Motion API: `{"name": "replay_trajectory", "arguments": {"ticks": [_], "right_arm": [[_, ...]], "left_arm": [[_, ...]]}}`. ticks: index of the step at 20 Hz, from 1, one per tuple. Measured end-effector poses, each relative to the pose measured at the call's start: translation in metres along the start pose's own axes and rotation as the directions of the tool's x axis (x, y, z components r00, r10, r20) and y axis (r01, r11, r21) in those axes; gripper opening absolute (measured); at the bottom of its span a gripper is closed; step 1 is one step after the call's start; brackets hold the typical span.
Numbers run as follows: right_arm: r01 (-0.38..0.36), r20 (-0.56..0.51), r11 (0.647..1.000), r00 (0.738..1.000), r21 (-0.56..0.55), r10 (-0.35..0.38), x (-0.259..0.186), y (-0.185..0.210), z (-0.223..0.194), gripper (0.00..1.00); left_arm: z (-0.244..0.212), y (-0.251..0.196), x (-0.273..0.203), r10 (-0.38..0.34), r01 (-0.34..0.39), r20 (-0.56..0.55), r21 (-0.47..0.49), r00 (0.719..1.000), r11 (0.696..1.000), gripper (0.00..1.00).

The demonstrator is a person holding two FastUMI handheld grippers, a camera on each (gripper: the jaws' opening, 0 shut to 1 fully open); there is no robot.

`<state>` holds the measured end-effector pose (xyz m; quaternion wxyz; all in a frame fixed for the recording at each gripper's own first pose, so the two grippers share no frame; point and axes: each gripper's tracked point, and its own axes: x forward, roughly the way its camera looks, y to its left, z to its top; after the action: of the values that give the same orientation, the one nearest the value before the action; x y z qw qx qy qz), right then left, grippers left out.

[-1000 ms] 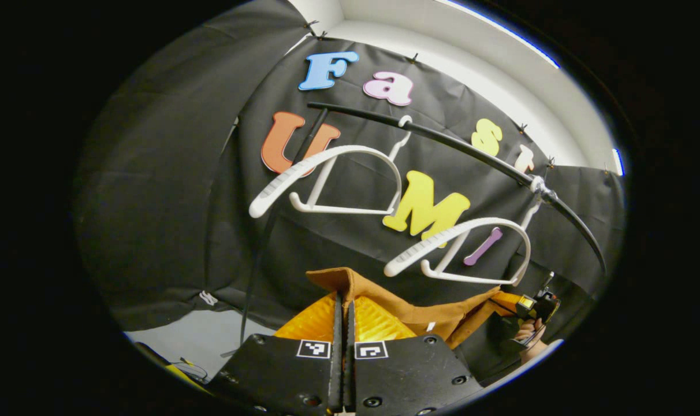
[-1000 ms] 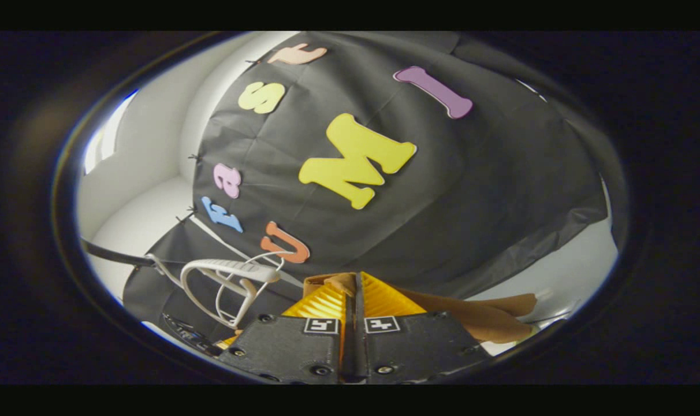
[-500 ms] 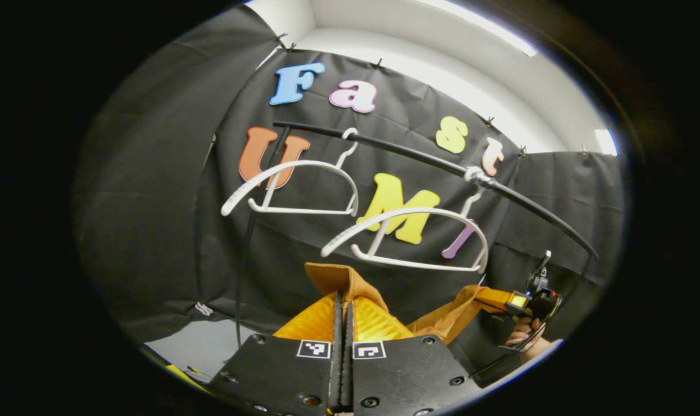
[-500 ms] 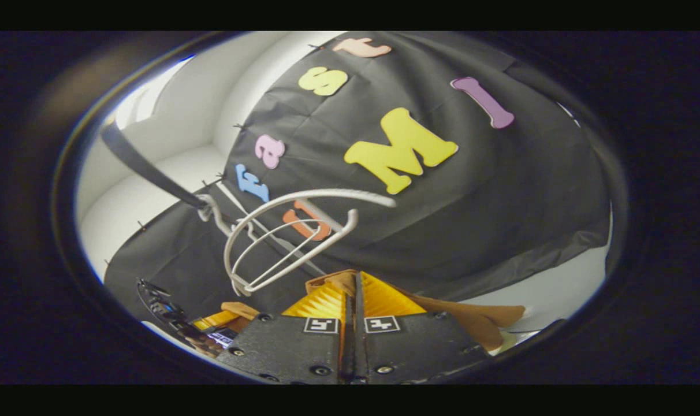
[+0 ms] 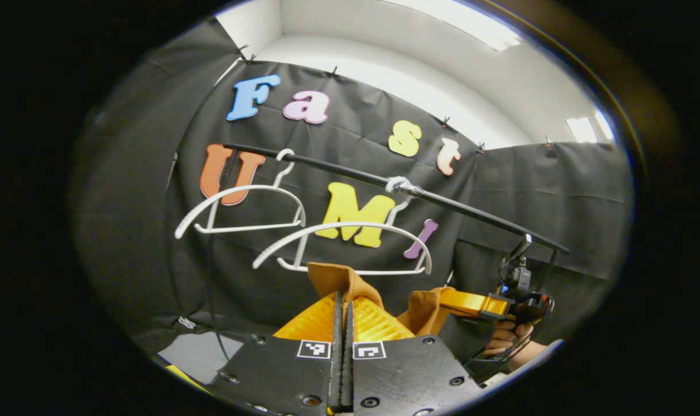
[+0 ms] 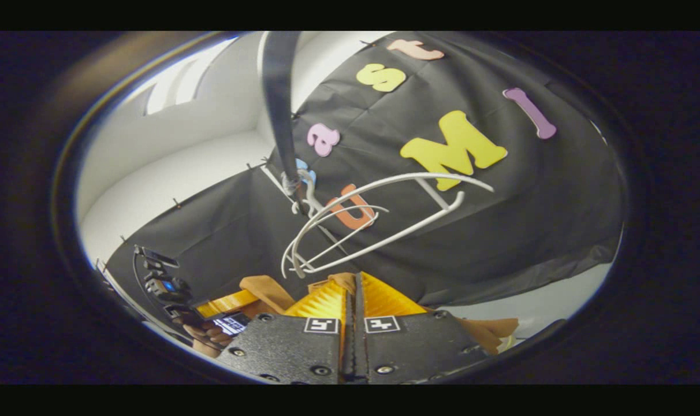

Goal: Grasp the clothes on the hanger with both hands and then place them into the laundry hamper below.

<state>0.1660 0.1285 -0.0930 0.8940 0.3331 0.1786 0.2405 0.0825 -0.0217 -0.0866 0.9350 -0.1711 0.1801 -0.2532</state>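
Brown garment point(image 5: 338, 280) pinched in closed left gripper point(image 5: 344, 312), other end seemingly clamped by right gripper point(image 6: 354, 300), two bare white hangers point(image 5: 344, 242) on black rail point(image 5: 338, 169) above.

Black rail point(image 5: 338, 168) across the booth, two bare white hangers point(image 5: 240, 199) hooked on it.
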Motion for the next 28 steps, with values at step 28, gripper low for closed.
{"name": "replay_trajectory", "arguments": {"ticks": [28], "right_arm": [[0.249,-0.319,0.94,0.933,0.231,-0.169,0.031,-0.092,-0.182,0.02]], "left_arm": [[-0.183,0.016,0.039,0.052,-0.08,-0.33,-0.07,0.943,0.994,0.0]]}}
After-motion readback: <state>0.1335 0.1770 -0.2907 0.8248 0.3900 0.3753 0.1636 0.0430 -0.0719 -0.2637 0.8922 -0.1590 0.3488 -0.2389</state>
